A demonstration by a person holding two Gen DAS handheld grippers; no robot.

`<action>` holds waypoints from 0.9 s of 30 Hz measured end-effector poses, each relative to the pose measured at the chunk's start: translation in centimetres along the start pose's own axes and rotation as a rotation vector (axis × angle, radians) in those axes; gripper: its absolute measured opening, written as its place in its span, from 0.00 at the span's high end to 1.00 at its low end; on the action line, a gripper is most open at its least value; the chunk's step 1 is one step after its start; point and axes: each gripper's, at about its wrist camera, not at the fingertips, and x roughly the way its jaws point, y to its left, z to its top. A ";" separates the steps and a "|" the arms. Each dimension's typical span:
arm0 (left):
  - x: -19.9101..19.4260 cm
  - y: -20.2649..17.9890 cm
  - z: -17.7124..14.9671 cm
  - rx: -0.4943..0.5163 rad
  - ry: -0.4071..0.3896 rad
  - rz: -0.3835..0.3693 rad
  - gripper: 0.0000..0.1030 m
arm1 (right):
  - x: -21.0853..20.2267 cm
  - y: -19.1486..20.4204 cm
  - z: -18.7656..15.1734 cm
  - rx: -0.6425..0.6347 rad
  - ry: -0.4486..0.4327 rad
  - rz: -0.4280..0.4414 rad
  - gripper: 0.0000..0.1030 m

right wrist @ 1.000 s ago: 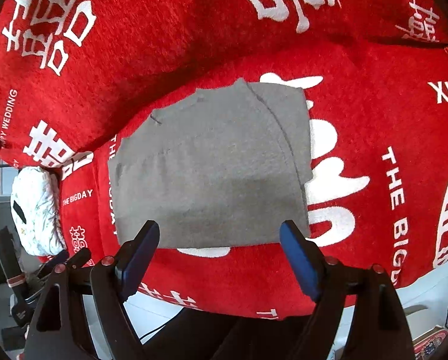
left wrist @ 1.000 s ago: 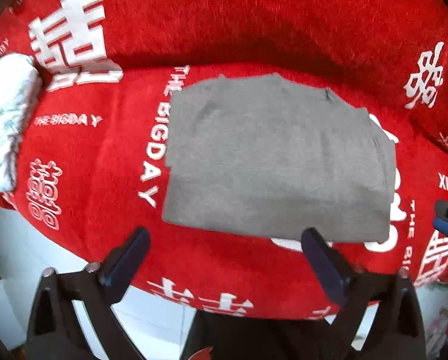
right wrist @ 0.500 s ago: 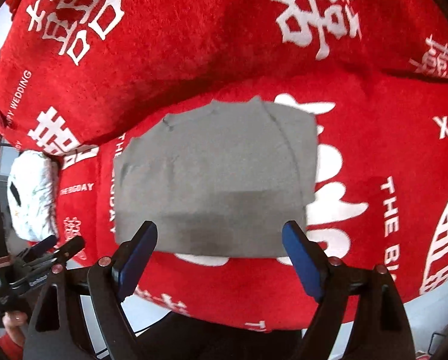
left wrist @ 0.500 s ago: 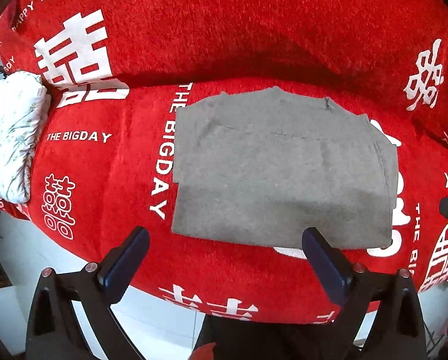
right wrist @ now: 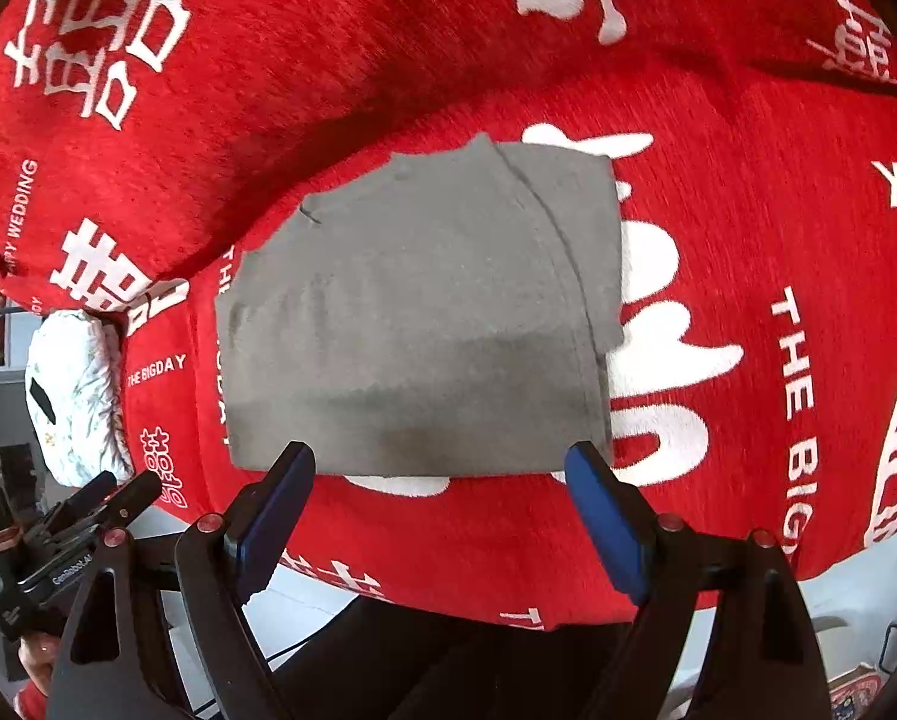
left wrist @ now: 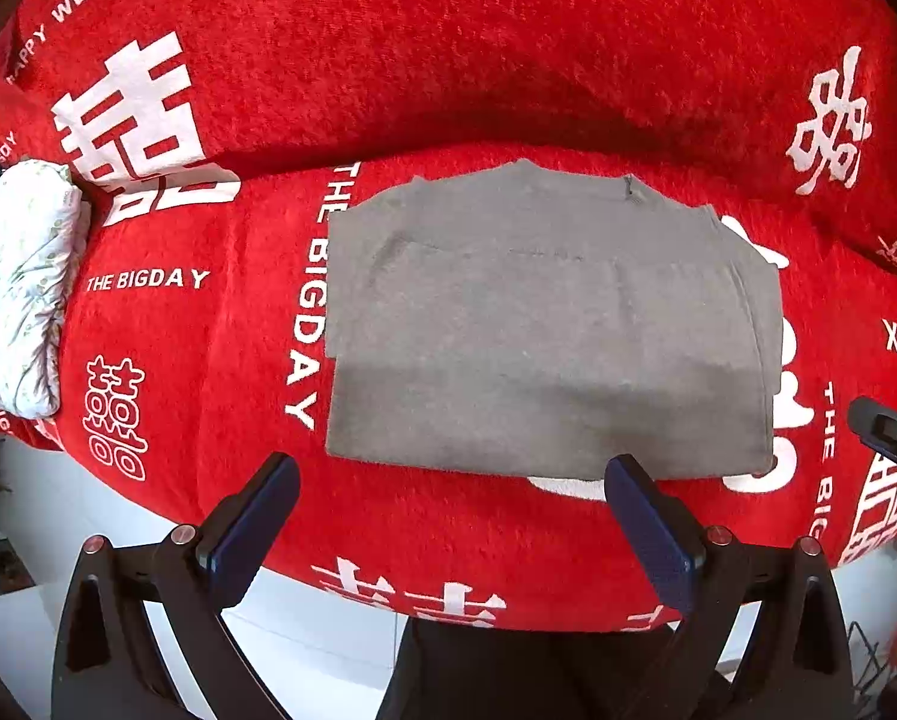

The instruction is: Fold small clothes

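Note:
A small grey garment (left wrist: 544, 324) lies folded into a flat rectangle on a red cloth with white lettering (left wrist: 196, 324). It also shows in the right wrist view (right wrist: 418, 324). My left gripper (left wrist: 451, 468) is open and empty, held just short of the garment's near edge. My right gripper (right wrist: 439, 453) is open and empty, its blue pads (right wrist: 598, 510) at the garment's near edge without holding it. The right gripper's tip shows at the right edge of the left wrist view (left wrist: 886, 432). The left gripper shows at the lower left of the right wrist view (right wrist: 97, 501).
A white patterned bundle (left wrist: 19, 288) lies at the left end of the red cloth, also seen in the right wrist view (right wrist: 76, 396). A raised red cushion (left wrist: 448, 48) rises behind the garment. The cloth's front edge drops to a pale floor (left wrist: 40, 516).
Both grippers have drawn back slightly from the garment, staying open. The garment lies unchanged.

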 end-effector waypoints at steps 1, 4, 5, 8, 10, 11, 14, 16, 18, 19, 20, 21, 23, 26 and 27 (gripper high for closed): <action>0.0 0.0 0.0 -0.001 -0.001 -0.003 0.01 | 0.1 0.0 0.0 0.003 0.000 -0.004 0.15; 0.3 0.2 0.1 0.000 0.003 -0.016 0.01 | 0.4 0.7 -0.3 0.016 -0.003 -0.018 0.15; 0.5 0.3 0.1 0.003 0.004 -0.019 0.01 | 0.5 1.0 -0.4 0.021 -0.004 -0.022 0.15; 1.2 0.9 0.2 0.012 0.009 -0.036 0.01 | 1.4 2.2 -1.1 0.053 -0.013 -0.034 0.15; 1.7 1.4 0.3 0.024 0.013 -0.052 0.01 | 2.1 3.2 -1.7 0.076 -0.017 -0.045 0.15; 2.2 1.9 0.3 0.037 0.016 -0.063 0.01 | 2.5 3.9 -2.2 0.090 -0.021 -0.048 0.15; 3.5 3.3 0.5 0.076 0.027 -0.088 0.01 | 3.7 6.1 -3.5 0.127 -0.038 -0.038 0.15; 4.2 4.3 0.6 0.103 0.040 -0.106 0.01 | 4.9 7.5 -4.2 0.152 -0.044 -0.021 0.15; 5.0 5.9 0.7 0.147 0.042 -0.123 0.01 | 6.2 9.0 -5.0 0.178 -0.058 0.025 0.15; 5.3 6.6 0.8 0.166 0.040 -0.125 0.01 | 6.7 9.7 -5.4 0.189 -0.065 0.047 0.15; 5.7 7.4 0.8 0.183 0.040 -0.126 0.01 | 7.2 10.4 -5.8 0.200 -0.074 0.073 0.15; 5.9 7.9 0.9 0.192 0.039 -0.126 0.01 | 7.6 11.1 -6.1 0.211 -0.081 0.098 0.15; 6.8 9.6 0.9 0.213 0.039 -0.126 0.01 | 8.4 12.3 -6.5 0.227 -0.084 0.132 0.13; 8.1 11.6 1.1 0.215 0.052 -0.126 0.01 | 9.7 13.6 -6.6 0.236 -0.079 0.157 0.00; 8.5 12.4 1.0 0.208 0.056 -0.127 0.01 | 10.2 13.8 -6.5 0.233 -0.077 0.164 0.00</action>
